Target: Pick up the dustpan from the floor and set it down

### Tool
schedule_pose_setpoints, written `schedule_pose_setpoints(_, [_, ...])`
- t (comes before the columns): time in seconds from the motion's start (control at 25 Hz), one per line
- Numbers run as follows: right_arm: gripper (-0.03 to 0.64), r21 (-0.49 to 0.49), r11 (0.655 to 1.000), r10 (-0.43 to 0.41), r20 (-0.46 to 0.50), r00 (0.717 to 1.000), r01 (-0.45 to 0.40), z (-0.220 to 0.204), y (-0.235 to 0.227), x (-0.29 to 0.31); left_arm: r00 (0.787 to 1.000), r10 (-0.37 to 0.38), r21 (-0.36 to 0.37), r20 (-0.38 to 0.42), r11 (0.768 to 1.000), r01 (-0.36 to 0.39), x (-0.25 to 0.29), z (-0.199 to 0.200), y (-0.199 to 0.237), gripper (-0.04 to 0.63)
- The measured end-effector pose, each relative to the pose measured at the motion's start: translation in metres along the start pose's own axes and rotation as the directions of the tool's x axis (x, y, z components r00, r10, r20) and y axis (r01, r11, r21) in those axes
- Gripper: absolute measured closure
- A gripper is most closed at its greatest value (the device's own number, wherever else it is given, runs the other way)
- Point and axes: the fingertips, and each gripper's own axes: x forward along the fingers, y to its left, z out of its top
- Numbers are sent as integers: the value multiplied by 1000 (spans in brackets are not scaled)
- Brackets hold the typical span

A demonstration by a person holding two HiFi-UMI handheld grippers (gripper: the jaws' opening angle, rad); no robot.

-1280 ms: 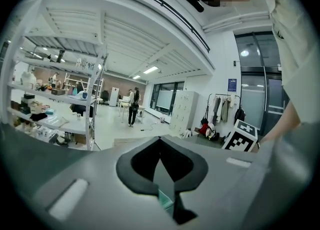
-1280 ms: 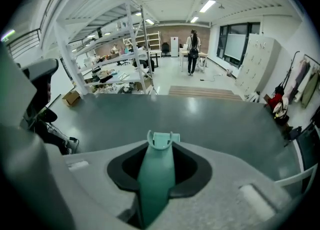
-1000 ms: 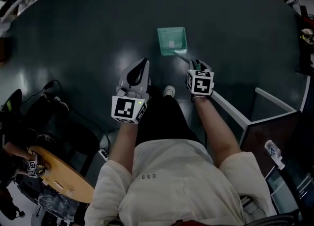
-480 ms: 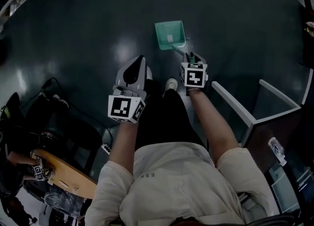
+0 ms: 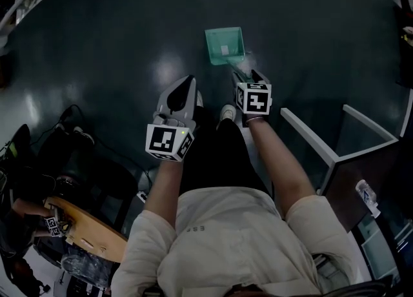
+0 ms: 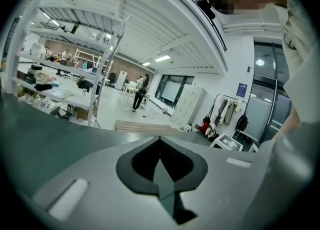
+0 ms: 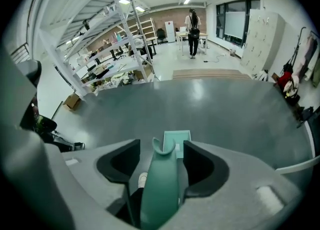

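Observation:
A green dustpan (image 5: 226,45) lies on the dark floor, ahead of the person's feet. Its long green handle (image 7: 161,184) slants back toward me and runs up between the jaws of my right gripper (image 5: 246,79). Those jaws are opening: a gap shows on the handle's left side and the pads no longer press it. In the right gripper view the pan (image 7: 176,138) shows just beyond the handle's curled tip. My left gripper (image 5: 185,86) hangs to the left of the handle, shut and empty, its tips meeting (image 6: 160,142).
A white-framed glass partition (image 5: 310,138) stands close on the right. Cables and dark gear (image 5: 71,135) lie at the left, beside a round wooden seat (image 5: 90,232). The person's shoe (image 5: 224,115) is between the grippers. Shelving racks (image 7: 115,49) line the far side.
Both grippers have sunk toward the floor. The right jaws, earlier closed on the green handle, have spread apart around it. The left gripper stays shut.

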Motion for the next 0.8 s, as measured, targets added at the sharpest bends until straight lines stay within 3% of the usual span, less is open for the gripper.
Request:
schedule_pose_setpoints(0.12, [365,5,1000,0,70,998,0,13,0,-28,1000,-17,12,6,1000,17,-2,7,-9,581])
schedule_pose_setpoints(0.24, [366,12,1000,9,205,979,-12,38,0,-73,999,-29,31,25,999,28,-8,22,-21,581])
schedule_pose_setpoints(0.28, [374,13,1000,14,263,965,-18,48,0,-91,999,-33,38,34,999,32,-11,28,-27,580])
schedule_pose_setpoints(0.4, [598,6,999,28,414,910,-33,73,2,-148,996,-51,68,70,997,46,-23,49,-46,581])
schedule_pose_setpoints(0.44, [627,-7,999,32,452,892,-33,78,4,-166,995,-55,79,83,996,48,-29,55,-54,581])
schedule_pose_setpoints(0.64, [627,-38,998,70,600,797,-60,93,8,-243,987,-81,118,137,991,64,-54,79,-94,581])
schedule_pose_setpoints(0.8, [627,-115,988,155,653,741,-105,89,12,-287,977,-104,173,188,982,71,-82,101,-131,581])
